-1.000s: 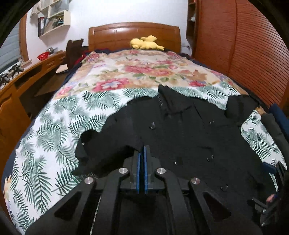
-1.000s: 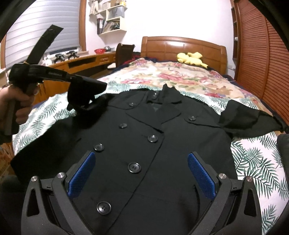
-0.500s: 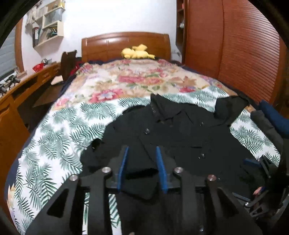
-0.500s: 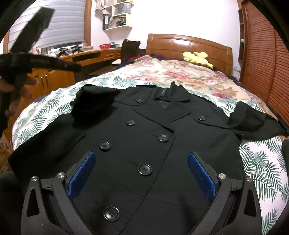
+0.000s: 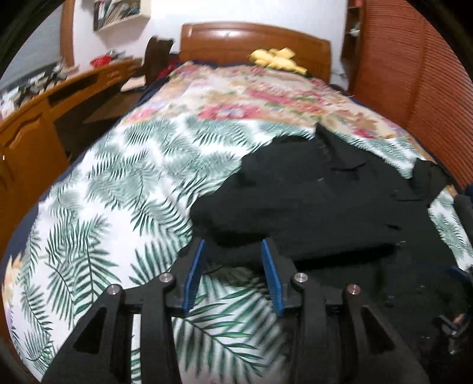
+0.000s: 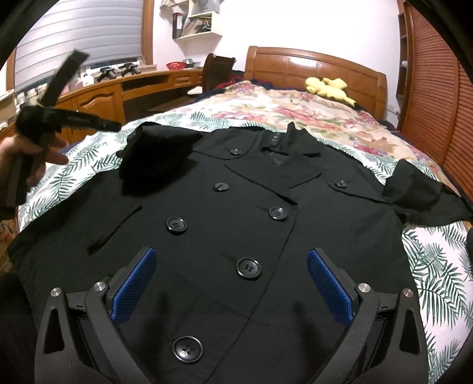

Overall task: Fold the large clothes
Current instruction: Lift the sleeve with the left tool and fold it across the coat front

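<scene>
A home bedroom is shown. A bed (image 6: 295, 118) with a carved wooden headboard (image 6: 313, 71) is spread with a floral and palm-leaf cover, and a yellow soft toy (image 6: 328, 88) is laid by the headboard. A long wooden desk (image 6: 118, 91) is built along the window wall, a blind (image 6: 82, 32) is drawn, shelves of books (image 6: 192, 20) are hung above, and slatted wardrobe doors (image 6: 431, 88) are seen beside the bed.

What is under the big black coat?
The black coat lies flat on a leaf-patterned bedspread, which shows around its edges. Whatever is directly beneath the coat's middle is covered, so I cannot see it.
</scene>
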`<action>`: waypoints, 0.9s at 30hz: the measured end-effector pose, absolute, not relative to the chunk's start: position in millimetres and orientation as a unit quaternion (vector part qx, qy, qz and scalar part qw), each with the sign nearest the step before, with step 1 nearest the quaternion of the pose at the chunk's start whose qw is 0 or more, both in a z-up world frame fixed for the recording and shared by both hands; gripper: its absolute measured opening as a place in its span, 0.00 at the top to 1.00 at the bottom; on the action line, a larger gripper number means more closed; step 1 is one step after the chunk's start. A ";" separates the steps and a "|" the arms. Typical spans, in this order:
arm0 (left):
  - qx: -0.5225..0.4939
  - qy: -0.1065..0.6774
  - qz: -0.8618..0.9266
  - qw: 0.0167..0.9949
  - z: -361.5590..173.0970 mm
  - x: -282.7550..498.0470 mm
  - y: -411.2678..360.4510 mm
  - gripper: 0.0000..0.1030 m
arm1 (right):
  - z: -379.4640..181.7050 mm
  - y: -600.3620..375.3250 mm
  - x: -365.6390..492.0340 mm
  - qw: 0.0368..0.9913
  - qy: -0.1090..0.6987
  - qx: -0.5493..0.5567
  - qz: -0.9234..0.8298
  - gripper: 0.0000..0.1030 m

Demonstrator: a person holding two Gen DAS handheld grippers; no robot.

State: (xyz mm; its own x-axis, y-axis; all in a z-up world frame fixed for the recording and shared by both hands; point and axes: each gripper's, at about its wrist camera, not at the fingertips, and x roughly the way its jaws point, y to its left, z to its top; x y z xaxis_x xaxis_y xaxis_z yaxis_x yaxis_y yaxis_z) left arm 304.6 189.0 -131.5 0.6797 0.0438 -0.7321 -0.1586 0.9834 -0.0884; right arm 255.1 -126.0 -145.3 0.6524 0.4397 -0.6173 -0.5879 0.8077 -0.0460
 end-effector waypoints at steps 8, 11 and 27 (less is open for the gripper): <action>-0.089 0.442 0.063 0.890 -178.5 333.5 208.3 0.63 | -151.5 -121.2 262.5 0.895 0.318 -0.119 0.290 0.00; -0.085 0.453 0.061 0.885 -189.4 340.2 207.8 0.63 | -152.6 -118.4 262.6 0.893 0.319 -0.122 0.292 0.00; -0.044 0.456 0.050 0.888 -178.4 339.1 185.2 0.95 | -152.9 -113.5 260.4 0.893 0.308 -0.138 0.299 0.00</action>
